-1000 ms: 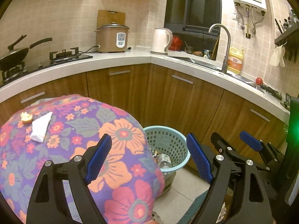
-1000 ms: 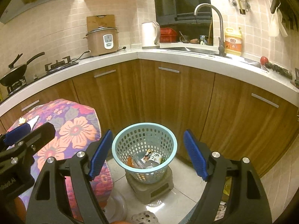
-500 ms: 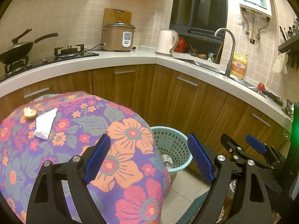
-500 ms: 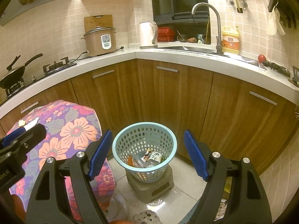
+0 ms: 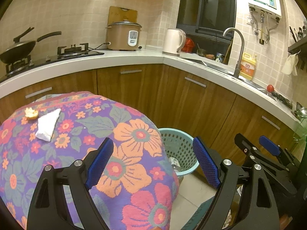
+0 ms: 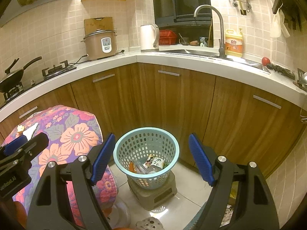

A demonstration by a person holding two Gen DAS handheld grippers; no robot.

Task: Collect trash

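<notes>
Trash: white crumpled paper (image 5: 48,124) lying on flowered cloth (image 5: 119,134) toward far left edge, small bit of bread or peel (image 5: 30,113) just beside it at far left corner; which of the two, too small to tell.

Left gripper (image 5: 151,164) hanging above cloth's near right part, blue pads (image 5: 99,163) wide apart, nothing between them. Seen from right wrist view only as a black finger with blue tip at left border, rest cut off.

Right gripper (image 6: 151,157) pads likewise spread, empty, framing pale blue basket (image 6: 146,149) standing on low grey stool (image 6: 153,191) on floor tiles. Basket holding bottle, printed wrapper and something orange; contents jumbled, hard to separate. From left wrist view basket half hidden behind cloth's right edge.

What sits under cloth not visible. Pale rough lump at bottom border of right wrist view, cut off, unidentifiable.

Beyond: wooden cabinets (image 6: 172,99), white counter (image 6: 191,59); rice cooker (image 6: 100,45), kettle (image 6: 148,37), tap (image 6: 218,28), yellow detergent bottle (image 6: 233,45). Pan (image 5: 19,48) on stove at counter's far left, partly cropped.
</notes>
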